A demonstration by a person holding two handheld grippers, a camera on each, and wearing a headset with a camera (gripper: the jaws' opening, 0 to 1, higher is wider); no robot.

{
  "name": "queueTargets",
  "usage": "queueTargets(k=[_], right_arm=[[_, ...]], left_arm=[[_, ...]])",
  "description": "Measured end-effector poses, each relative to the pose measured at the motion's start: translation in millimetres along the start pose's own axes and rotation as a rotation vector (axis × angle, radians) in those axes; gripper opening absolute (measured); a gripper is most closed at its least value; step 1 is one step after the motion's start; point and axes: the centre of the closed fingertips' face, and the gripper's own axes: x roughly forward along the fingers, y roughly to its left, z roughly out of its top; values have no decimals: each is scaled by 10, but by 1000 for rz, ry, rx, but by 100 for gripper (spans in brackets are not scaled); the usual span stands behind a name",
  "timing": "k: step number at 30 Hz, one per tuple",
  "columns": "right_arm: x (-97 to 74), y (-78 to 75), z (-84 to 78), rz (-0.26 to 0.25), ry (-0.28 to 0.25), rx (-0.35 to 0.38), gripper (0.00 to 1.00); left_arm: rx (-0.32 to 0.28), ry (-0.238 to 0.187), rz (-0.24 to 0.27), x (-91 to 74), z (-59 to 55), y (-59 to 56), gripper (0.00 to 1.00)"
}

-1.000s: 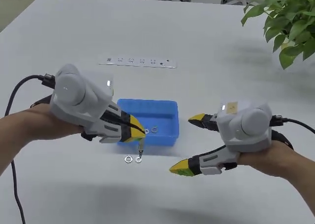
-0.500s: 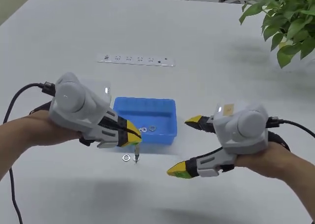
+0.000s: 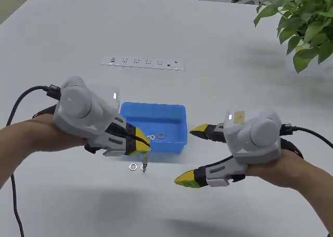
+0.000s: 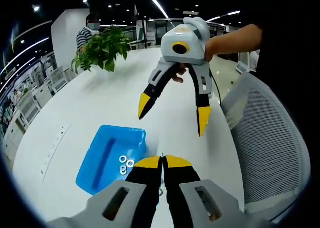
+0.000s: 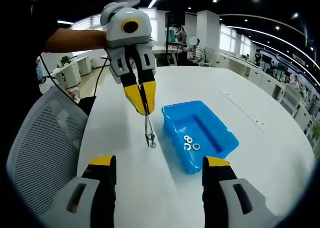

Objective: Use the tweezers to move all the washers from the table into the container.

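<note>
My left gripper (image 3: 139, 145) is shut on thin metal tweezers (image 3: 145, 159), whose tips point down at the table. The tips meet one washer (image 3: 144, 167), and a second washer (image 3: 133, 167) lies just left of it. Behind them stands the blue container (image 3: 156, 117) with a few washers (image 3: 156, 137) inside. My right gripper (image 3: 191, 154) hovers open to the right of the container, holding nothing. In the right gripper view the left gripper (image 5: 141, 95) holds the tweezers (image 5: 148, 129) beside the container (image 5: 210, 130). In the left gripper view the right gripper (image 4: 173, 115) stands open beyond the container (image 4: 107, 153).
A white power strip (image 3: 143, 63) lies on the table behind the container. A potted plant (image 3: 307, 23) stands at the far right. A mesh chair (image 5: 45, 143) sits at the table's near edge. Cables trail from both grippers.
The tweezers' tips have dropped from just above the right-hand washer down onto it. My right gripper has drifted slightly left, still open.
</note>
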Motion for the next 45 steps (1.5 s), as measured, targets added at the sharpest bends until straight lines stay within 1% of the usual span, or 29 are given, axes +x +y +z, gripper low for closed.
queueTargets(k=[3, 7, 9, 10, 12, 14, 17, 20, 24, 32, 36, 40, 45], right_arm=[[51, 38, 51, 28, -11, -20, 61], [139, 62, 91, 63, -2, -54, 52], [177, 71, 90, 78, 15, -72, 46], [206, 86, 109, 92, 14, -81, 44], [260, 82, 130, 104, 13, -90, 40], [301, 87, 136, 114, 20, -95, 38], [382, 129, 122, 149, 39, -129, 34], [451, 131, 107, 163, 53, -153, 30], [535, 136, 109, 180, 59, -173, 27], [685, 143, 129, 202, 54, -178, 17], [734, 151, 133, 211, 55, -182, 14], [759, 185, 117, 231, 62, -192, 10], [771, 194, 112, 237, 65, -213, 8]], left_arm=[[8, 3, -11, 1, -1, -6, 5], [16, 8, -26, 11, 2, -5, 5], [18, 12, -29, 14, 2, -5, 5], [19, 12, -30, 15, 2, -5, 5], [20, 13, -32, 18, 3, -3, 5], [21, 15, -32, 18, 2, -2, 5], [21, 17, -38, 19, -1, -9, 5], [21, 18, -38, 15, -7, -3, 5], [21, 22, -38, 6, -19, 9, 5], [22, 22, -41, 14, -17, 10, 5], [24, 24, -44, 24, -13, 12, 5], [23, 26, -42, 24, -10, 17, 5], [21, 30, -40, 12, -12, 14, 5]])
